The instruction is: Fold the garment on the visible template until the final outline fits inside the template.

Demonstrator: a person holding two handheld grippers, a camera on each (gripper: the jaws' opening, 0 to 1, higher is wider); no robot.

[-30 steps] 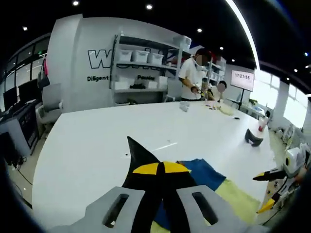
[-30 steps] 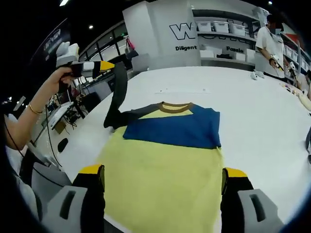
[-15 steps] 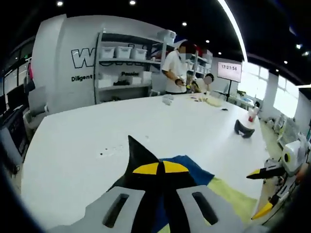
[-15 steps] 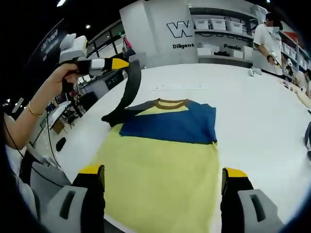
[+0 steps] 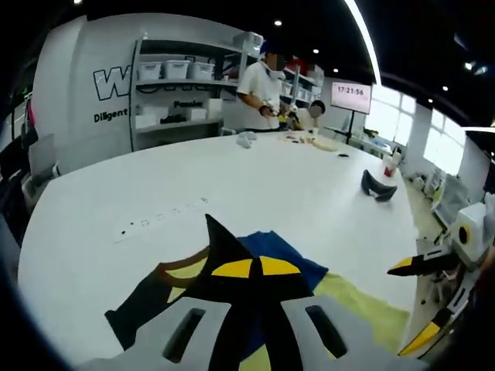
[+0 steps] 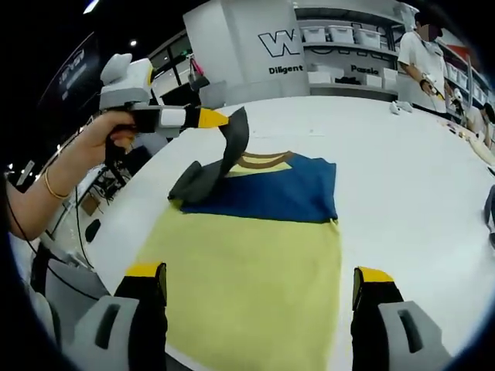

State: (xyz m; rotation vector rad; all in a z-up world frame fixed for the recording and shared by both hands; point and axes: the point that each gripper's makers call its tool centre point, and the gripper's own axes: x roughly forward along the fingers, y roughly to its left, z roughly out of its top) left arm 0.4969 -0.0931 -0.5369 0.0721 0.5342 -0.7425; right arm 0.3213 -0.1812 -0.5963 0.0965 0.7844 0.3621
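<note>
Now your left gripper [image 6: 219, 120] is pinched tight on the dark sleeve [image 6: 207, 168] of the shirt [image 6: 255, 247]. It lifts the sleeve up and over the shirt's blue top part, at about 11 o'clock in the right gripper view. In the left gripper view its yellow tips [image 5: 255, 268] meet with the dark cloth [image 5: 224, 251] between them. Your right gripper [image 6: 259, 290] is wide open and holds nothing; its two jaws stand apart over the yellow bottom part. The shirt lies flat on the white table [image 6: 402, 178]. Its long side runs from 6 o'clock up to 12 o'clock, with the brown collar [image 6: 263, 160] at the far end.
</note>
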